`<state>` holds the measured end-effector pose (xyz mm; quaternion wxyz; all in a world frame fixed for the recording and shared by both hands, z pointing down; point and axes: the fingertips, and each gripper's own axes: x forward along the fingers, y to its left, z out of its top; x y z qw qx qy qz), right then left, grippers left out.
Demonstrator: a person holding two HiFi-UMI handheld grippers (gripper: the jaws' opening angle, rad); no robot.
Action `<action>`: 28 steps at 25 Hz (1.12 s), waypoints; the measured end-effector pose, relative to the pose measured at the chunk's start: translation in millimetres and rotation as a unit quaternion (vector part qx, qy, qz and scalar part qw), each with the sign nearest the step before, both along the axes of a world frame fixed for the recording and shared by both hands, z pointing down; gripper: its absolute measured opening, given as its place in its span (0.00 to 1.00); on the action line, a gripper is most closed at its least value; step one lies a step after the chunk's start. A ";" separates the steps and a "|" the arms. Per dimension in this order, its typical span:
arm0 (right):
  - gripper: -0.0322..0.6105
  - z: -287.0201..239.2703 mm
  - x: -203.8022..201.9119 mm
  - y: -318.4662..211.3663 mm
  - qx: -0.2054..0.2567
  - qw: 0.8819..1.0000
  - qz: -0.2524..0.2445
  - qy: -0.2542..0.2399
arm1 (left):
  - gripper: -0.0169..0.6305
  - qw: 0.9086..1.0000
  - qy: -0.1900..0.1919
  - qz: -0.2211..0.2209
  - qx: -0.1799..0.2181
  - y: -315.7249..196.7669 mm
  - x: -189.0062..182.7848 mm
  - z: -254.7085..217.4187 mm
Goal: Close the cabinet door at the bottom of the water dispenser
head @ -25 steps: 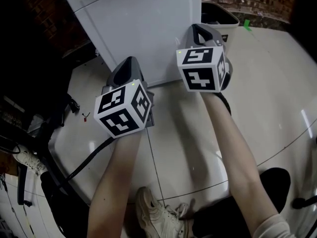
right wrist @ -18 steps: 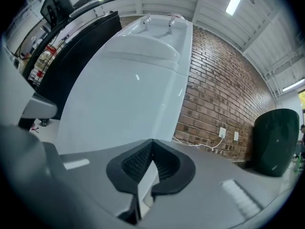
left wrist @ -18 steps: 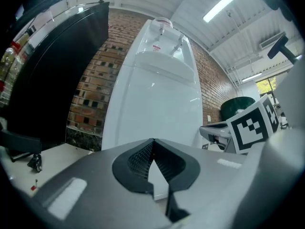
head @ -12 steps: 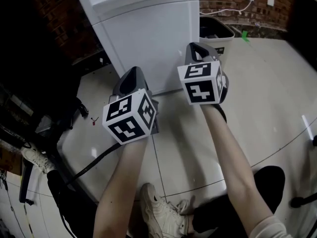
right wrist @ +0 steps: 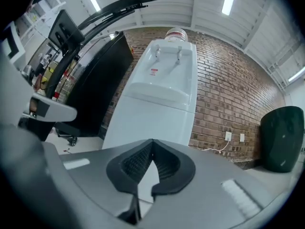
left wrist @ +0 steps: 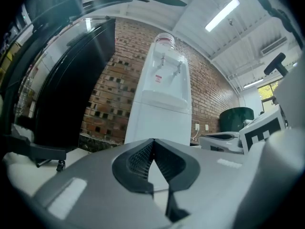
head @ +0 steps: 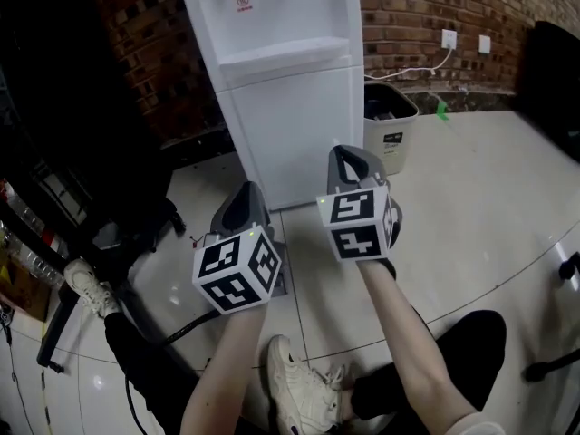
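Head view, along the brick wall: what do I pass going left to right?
water dispenser → bin → wall sockets → black object at the right edge

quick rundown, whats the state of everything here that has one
cabinet door: shut, flush with the water dispenser front
left gripper: shut, nothing held
right gripper: shut, nothing held
bin: upright, top open
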<state>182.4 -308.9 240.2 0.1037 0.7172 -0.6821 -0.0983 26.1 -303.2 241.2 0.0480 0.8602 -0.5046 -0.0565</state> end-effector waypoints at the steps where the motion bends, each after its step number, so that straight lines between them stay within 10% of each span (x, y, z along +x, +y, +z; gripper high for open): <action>1: 0.05 -2.0 -6.4 8.8 0.001 1.000 -0.005 -0.002 | 0.04 1.000 0.002 -0.001 0.000 8.1 -7.8 -2.0; 9: 0.05 -8.4 -68.4 96.6 0.035 0.998 -0.043 -0.014 | 0.04 0.999 0.038 -0.019 -0.008 65.5 -48.0 -2.5; 16: 0.05 6.5 -107.4 156.6 0.030 0.992 -0.118 -0.041 | 0.04 0.999 -0.010 -0.032 0.033 117.5 -87.8 14.9; 28: 0.05 49.1 -126.7 193.3 0.053 0.991 -0.102 -0.062 | 0.04 0.998 -0.032 -0.049 0.024 146.2 -109.2 73.8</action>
